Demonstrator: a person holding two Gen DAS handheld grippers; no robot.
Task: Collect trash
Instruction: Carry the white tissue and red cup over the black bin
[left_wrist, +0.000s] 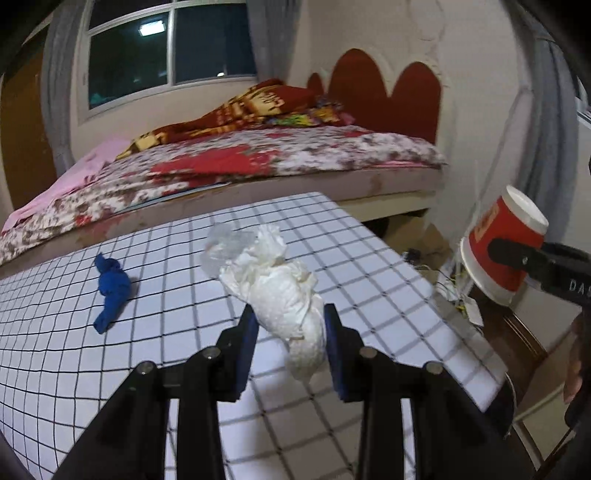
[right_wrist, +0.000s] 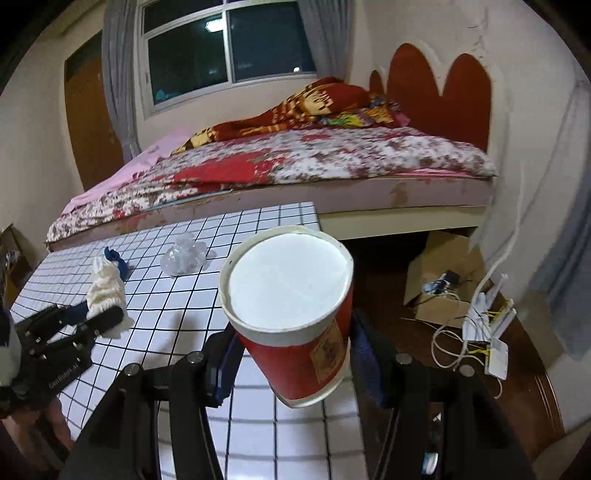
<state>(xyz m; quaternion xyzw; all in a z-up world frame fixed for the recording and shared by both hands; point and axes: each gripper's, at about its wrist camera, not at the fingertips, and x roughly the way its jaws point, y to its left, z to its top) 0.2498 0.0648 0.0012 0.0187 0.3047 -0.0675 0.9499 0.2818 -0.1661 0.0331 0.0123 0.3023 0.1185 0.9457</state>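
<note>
The left gripper (left_wrist: 290, 332) was clenched on a crumpled white tissue wad (left_wrist: 284, 291), its blue pads (left_wrist: 246, 343) pressing the wad's lower end from both sides, and the wad was lifted clear above the grid-patterned tabletop (left_wrist: 166, 354). In the right wrist view the same gripper (right_wrist: 99, 320) appeared over the tabletop's (right_wrist: 177, 325) left part, with the tissue (right_wrist: 105, 291) standing up out of its fingers.

The right gripper (right_wrist: 295, 365) was grasping a red paper cup (right_wrist: 295, 354) by its sides, the cup tilted so that its white bottom faced the camera and its mouth pointed down and away. It hung over the right edge of the tabletop. From the left wrist view the cup (left_wrist: 502, 240) was seen off the tabletop's right side, apart from the surface, held by the black fingers (left_wrist: 524, 254).

Two pieces lay on the tabletop: a blue crumpled scrap (left_wrist: 110, 291) toward its left side, and a clear crumpled plastic wrapper (right_wrist: 184, 256) nearer its far edge.

Beyond the tabletop's far edge stood a bed (left_wrist: 258, 158) with a floral cover. To the right of the tabletop, lower down, sat an open cardboard box (right_wrist: 439, 273) and a tangle of white cables (right_wrist: 476, 325).
</note>
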